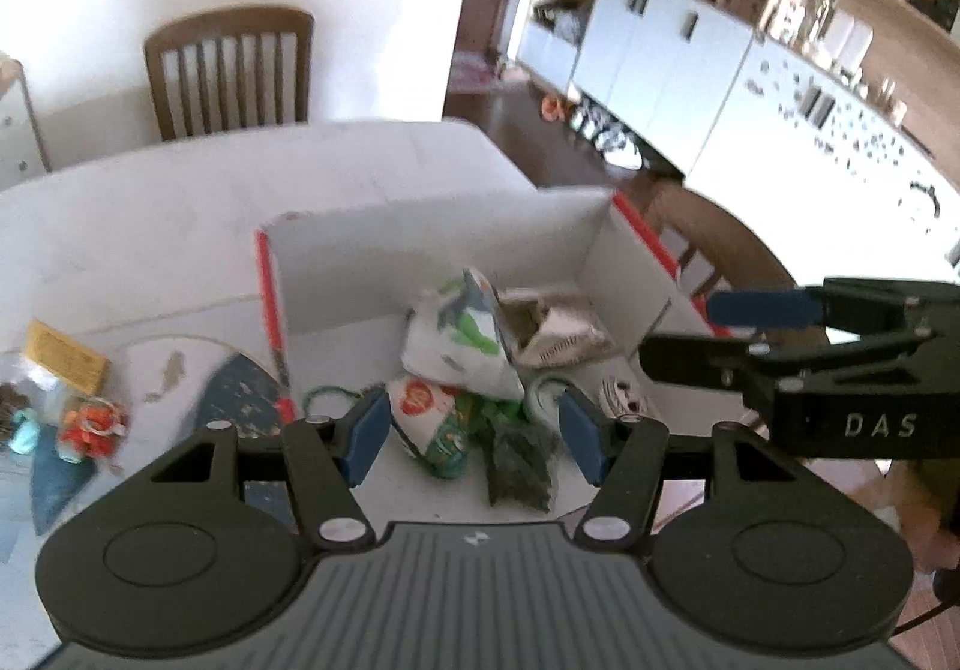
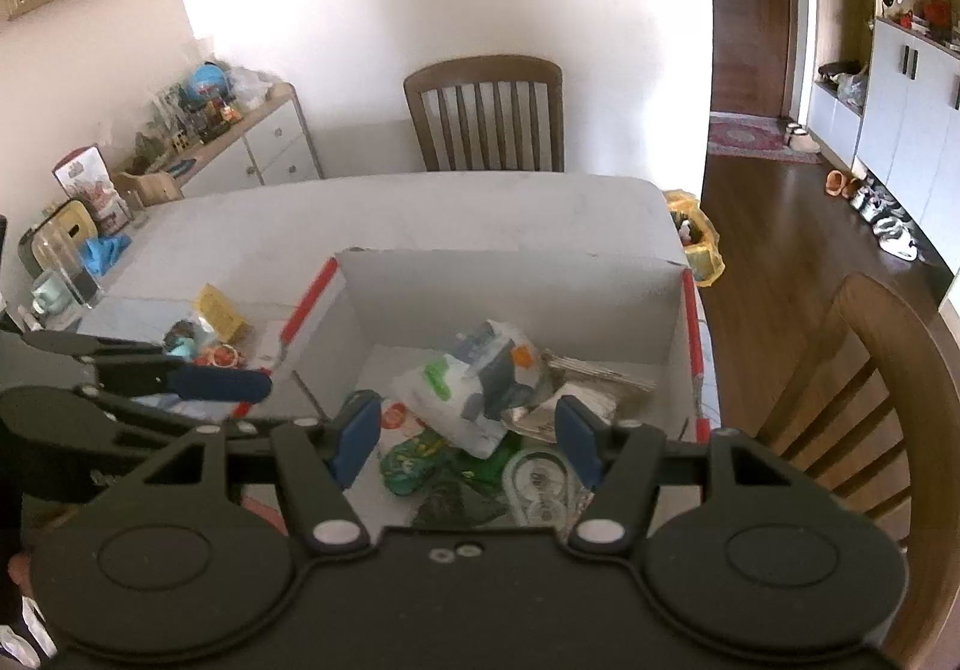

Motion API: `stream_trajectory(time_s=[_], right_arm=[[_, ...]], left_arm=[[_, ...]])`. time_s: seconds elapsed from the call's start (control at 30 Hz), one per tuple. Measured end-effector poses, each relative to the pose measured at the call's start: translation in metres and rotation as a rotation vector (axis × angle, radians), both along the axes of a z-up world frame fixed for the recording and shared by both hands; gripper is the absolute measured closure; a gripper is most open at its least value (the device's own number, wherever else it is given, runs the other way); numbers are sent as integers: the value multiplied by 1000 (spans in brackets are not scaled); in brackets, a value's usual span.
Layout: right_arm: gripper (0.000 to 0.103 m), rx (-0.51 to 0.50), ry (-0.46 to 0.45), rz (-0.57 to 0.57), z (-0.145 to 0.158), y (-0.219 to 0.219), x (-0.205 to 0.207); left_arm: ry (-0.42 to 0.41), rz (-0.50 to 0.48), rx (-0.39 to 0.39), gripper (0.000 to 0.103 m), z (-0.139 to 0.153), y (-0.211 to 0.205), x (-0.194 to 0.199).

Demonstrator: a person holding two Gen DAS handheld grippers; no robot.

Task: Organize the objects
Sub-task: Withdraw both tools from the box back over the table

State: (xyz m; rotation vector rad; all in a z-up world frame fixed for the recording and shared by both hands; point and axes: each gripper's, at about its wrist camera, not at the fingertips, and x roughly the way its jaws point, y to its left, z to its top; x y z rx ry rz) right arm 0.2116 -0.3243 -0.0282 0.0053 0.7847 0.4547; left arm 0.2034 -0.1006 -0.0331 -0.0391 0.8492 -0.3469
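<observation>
Claws first: the left claw (image 1: 474, 433) gapes empty above the box (image 1: 432, 244), likely because its load is dropped among the packets (image 1: 456, 352). Leftover trinkets (image 1: 90, 424) wait near the bench's (image 1: 180, 214) left edge. Right claw (image 2: 468, 433) hangs equally open, empty.

Box (image 2: 516, 280) set on table (image 2: 420, 208); packets (image 2: 456, 400) piled in box; chair (image 2: 486, 112) placed behind table; trinkets (image 2: 204, 340) left of box.
</observation>
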Motion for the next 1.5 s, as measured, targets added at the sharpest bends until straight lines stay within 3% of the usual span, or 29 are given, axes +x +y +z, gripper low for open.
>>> stream_trajectory(time_s=[0.47, 0.53, 0.7, 0.77, 1.0, 1.13, 1.5], right_arm=[[36, 35, -54, -15, 18, 35, -39], [29, 44, -55, -12, 18, 44, -43], [27, 57, -65, 8, 18, 73, -53], [25, 58, -66, 14, 18, 84, -57], [12, 75, -78, 36, 22, 124, -69], [1, 94, -84, 68, 25, 146, -76], [1, 41, -87, 62, 16, 202, -78]], left_arm=[[-160, 7, 6, 39, 40, 56, -44], [-167, 13, 6, 38, 42, 68, -48], [-183, 30, 6, 38, 41, 98, -59], [-187, 38, 7, 30, 41, 111, -62], [-197, 74, 1, 20, 38, 156, -71], [-192, 96, 1, 19, 35, 181, -73], [-182, 177, 13, 14, 20, 247, -67]])
